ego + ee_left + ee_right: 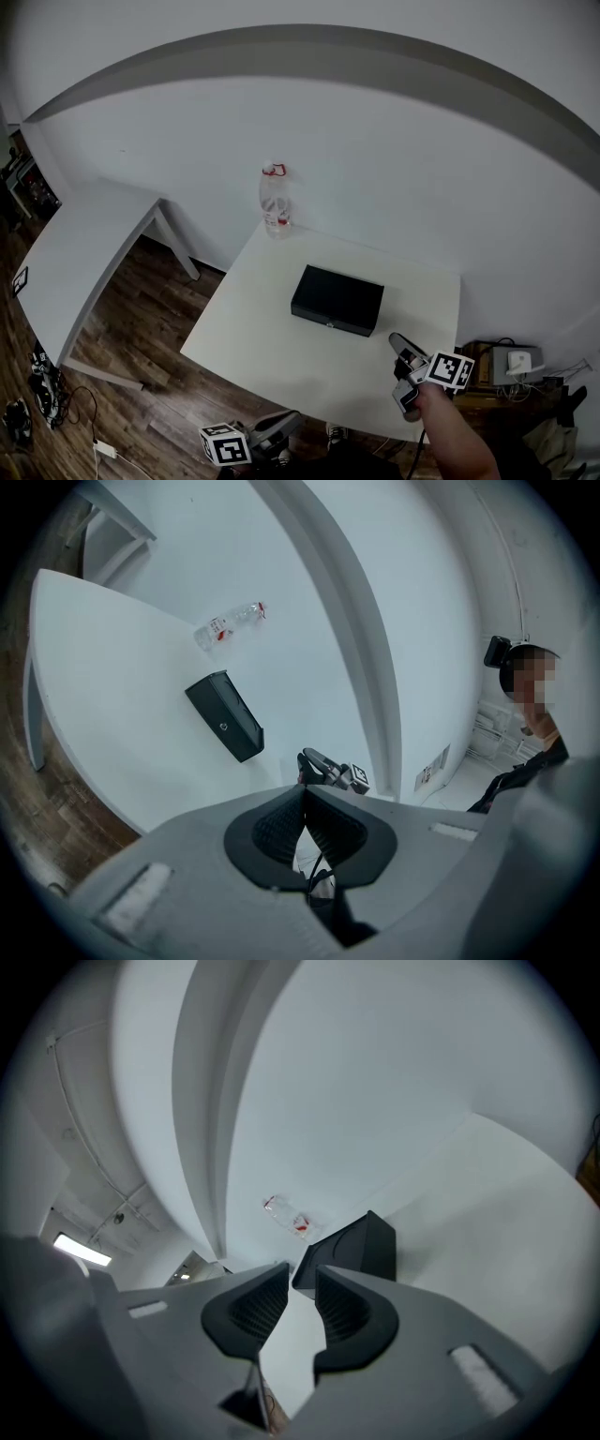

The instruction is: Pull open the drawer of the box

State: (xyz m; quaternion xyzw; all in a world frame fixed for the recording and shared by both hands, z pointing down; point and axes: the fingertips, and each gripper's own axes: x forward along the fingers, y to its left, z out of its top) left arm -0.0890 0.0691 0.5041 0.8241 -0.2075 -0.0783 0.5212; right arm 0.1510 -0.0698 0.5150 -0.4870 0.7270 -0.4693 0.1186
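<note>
A black box (337, 300) lies in the middle of the white table (267, 342), its drawer front with a small pull (329, 324) turned toward me and flush with the box. My right gripper (397, 343) hovers over the table's near right part, a short way in front of the box's right end. Its jaws stand open with nothing between them, and the right gripper view shows the box (361, 1246) past its fingertips (302, 1274). My left gripper (284, 422) hangs below the table's near edge. It (303, 794) is shut and empty, with the box (225, 714) far off.
A clear plastic bottle (274, 199) with a red label stands at the table's far edge, by the white wall. A second white table (84, 244) is at the left. Cables (47, 389) lie on the wood floor, and devices (511, 361) sit at the right.
</note>
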